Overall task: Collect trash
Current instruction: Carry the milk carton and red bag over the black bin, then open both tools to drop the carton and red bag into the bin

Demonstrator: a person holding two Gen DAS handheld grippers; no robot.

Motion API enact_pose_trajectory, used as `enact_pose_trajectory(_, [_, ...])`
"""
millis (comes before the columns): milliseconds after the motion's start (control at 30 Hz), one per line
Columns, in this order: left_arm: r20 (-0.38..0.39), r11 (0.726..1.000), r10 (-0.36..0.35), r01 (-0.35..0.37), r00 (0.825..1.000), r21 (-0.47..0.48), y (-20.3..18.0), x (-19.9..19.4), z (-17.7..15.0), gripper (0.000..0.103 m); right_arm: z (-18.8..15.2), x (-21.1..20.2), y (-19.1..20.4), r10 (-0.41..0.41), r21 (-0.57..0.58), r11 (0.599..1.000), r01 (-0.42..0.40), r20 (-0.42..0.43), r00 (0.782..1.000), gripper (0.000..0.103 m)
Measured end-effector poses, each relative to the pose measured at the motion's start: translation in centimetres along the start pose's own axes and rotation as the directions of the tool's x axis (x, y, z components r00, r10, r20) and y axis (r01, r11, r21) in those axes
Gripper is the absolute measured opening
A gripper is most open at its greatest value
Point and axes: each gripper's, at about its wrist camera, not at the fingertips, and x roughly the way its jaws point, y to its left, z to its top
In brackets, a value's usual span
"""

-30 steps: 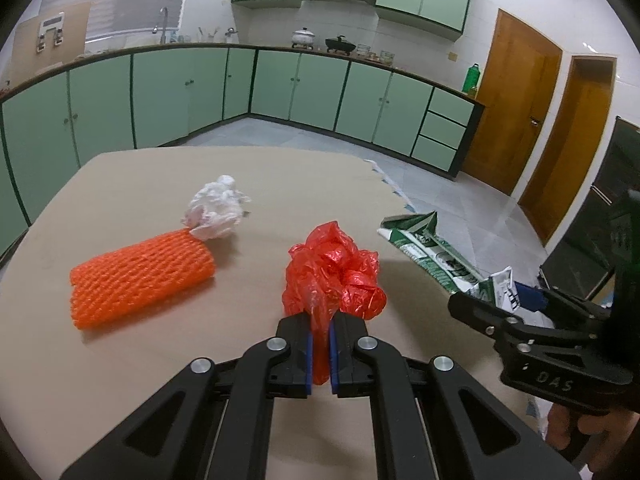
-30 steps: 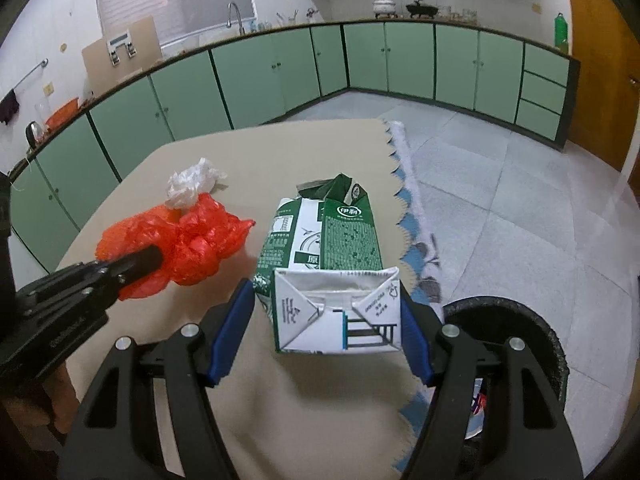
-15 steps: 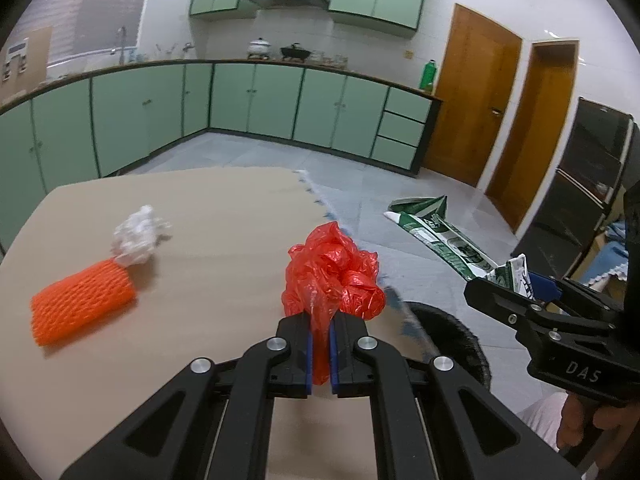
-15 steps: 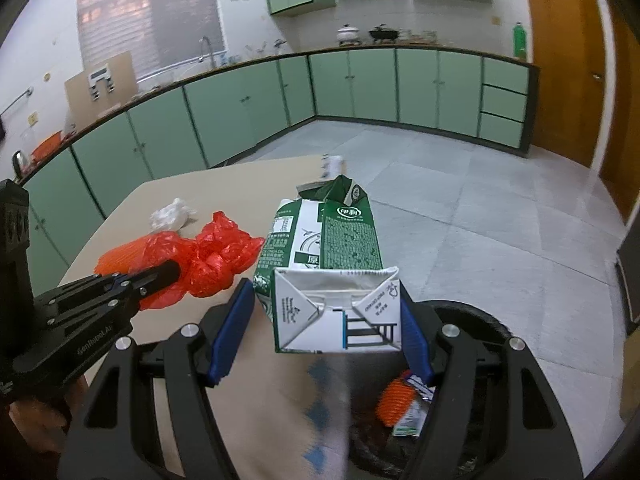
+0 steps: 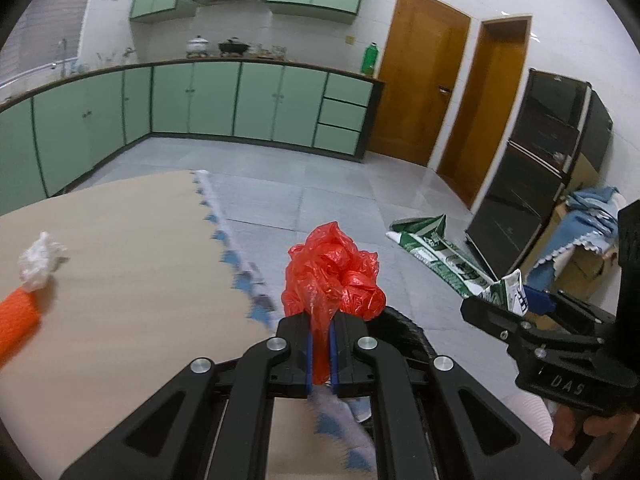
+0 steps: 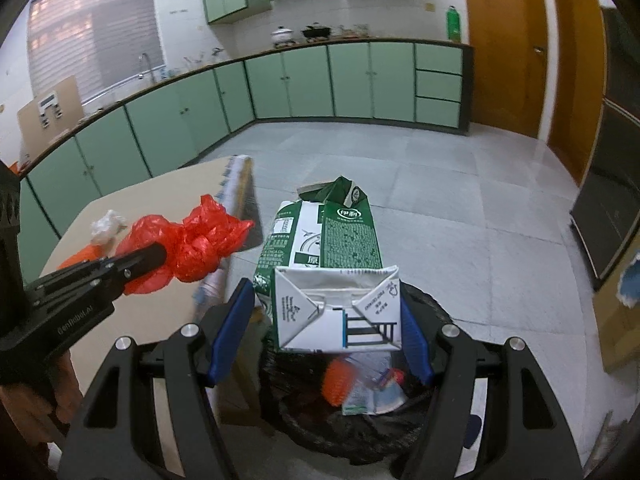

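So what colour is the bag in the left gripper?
Red plastic bag, clearest in the left wrist view.

the beige worktop [image 5: 120, 248] carries a crumpled white paper wad [image 5: 38, 262] touching an orange foam net sleeve [image 5: 16, 320].

"DAS" on the right claw [image 5: 516, 312] body; "伊利" on the green milk carton [image 6: 336, 256]
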Motion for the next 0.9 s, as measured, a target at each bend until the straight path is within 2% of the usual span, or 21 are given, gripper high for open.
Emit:
enact_pose_trajectory(333, [-0.050, 0.998, -0.046, 0.048, 0.998, 0.049, -3.9, 4.0, 0.1, 0.006, -1.7, 1.3, -3.6, -0.052, 0.054, 0.997, 0.054, -0.037, 0.998, 0.066])
enact_pose_trajectory(667, [-0.115, 0.993, -0.060, 0.071, 0.992, 0.091, -6.2, 7.8, 0.8, 0.007, -2.9, 5.0, -6.7, -0.090, 0.098, 0.990, 0.102, -0.119, 0.989, 0.067])
enact_pose_trajectory(700, [-0.131, 0.993, -0.066, 0.078, 0.989, 0.090, -6.4, 8.3, 0.9, 0.015, -3.0, 5.4, -7.1, -0.097, 0.107, 0.988, 0.111, -0.124, 0.987, 0.068])
enact_pose_trajectory(733, [-0.140, 0.993, -0.067, 0.080, 0.988, 0.085, -6.4, 8.5, 1.0, 0.031, -3.2, 5.5, -7.2, -0.101, 0.114, 0.987, 0.116, -0.130, 0.986, 0.072])
enact_pose_trajectory(800, [-0.133, 0.994, -0.061, 0.072, 0.989, 0.078, -6.1, 8.7, 1.1, 0.047, -3.7, 5.9, -7.8, -0.108, 0.131, 0.983, 0.126, -0.138, 0.985, 0.074])
enact_pose_trajectory(900, [-0.135, 0.995, -0.062, 0.072, 0.989, 0.070, -6.2, 8.8, 1.4, 0.051, -4.0, 6.0, -8.5, -0.114, 0.156, 0.978, 0.136, -0.142, 0.983, 0.076])
